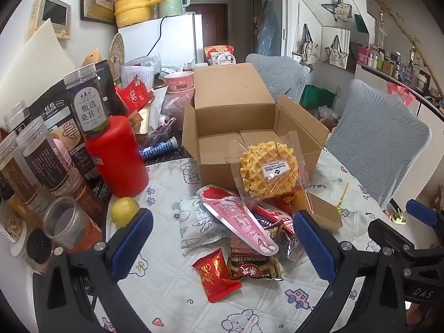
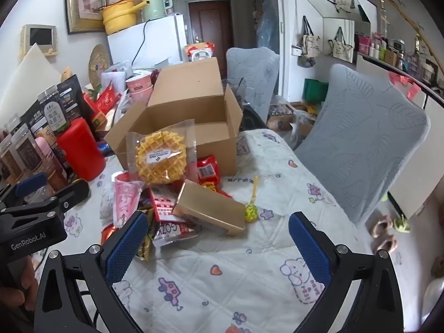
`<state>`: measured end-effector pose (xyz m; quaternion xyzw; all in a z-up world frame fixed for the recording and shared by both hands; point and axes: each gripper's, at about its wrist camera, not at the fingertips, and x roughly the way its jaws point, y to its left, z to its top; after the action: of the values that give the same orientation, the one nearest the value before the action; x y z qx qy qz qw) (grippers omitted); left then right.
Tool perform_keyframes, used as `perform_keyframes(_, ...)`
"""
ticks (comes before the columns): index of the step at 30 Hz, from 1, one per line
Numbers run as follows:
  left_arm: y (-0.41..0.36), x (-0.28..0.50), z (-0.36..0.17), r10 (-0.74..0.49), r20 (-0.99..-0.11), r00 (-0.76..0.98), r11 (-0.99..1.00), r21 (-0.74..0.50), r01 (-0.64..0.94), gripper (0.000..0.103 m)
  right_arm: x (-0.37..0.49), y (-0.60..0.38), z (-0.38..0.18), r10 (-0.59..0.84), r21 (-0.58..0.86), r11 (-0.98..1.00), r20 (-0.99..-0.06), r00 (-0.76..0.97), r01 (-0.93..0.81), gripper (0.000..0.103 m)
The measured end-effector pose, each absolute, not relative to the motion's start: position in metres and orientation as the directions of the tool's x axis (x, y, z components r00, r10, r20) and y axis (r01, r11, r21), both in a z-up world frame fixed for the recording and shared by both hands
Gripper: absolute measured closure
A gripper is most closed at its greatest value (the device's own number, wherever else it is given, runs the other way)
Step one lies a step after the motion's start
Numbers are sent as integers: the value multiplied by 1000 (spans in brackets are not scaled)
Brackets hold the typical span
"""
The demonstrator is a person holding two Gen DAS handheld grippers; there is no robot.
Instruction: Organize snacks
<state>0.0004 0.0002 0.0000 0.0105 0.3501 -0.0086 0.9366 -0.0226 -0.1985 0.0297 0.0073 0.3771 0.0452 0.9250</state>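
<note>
1. The left gripper (image 1: pixel 222 238) hung over the snack pile with its jaws spread wide and nothing between them; the right gripper (image 2: pixel 219 238) sat just beside it, equally wide and empty, above bare quilted cloth on the counter (image 2: pixel 249 291). Both tilted downward, which I judged to be a ready stance before a first pick.
2. The snacks lay in a loose heap in front of the cardboard box (image 1: pixel 236 127), close enough for a short carry.
3. The waffle packet (image 1: pixel 267 172) leaned upright against the box's front wall, resting on the heap rather than inside.
4. Below it lay a pink cone-shaped packet (image 1: pixel 238 216), a white printed pouch (image 1: pixel 194 224), a small red sachet (image 1: pixel 216 274) and a dark cereal packet (image 1: pixel 255 266), overlapping one another.
5. A gold carton (image 2: pixel 211 208) lay tilted on the right of the heap, with a wrapped lollipop (image 2: pixel 251 211) just beside it on the cloth.
6. The box stood with its flaps open, and the part of its floor that showed was bare; I took it as the likely destination.
7. At the left stood a red canister (image 1: pixel 116 155) with a labelled jar (image 1: pixel 88 102) on top, more jars leaning against it, and a lemon (image 1: pixel 125 211) in front.
</note>
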Motion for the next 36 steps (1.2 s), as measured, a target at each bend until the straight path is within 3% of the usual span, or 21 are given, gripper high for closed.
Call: perform_keyframes(36, -2, -13, 14, -49, -632, 773, 998, -11, 55, 0, -37, -204, 40, 99, 70, 995, -666, 739, -70, 0)
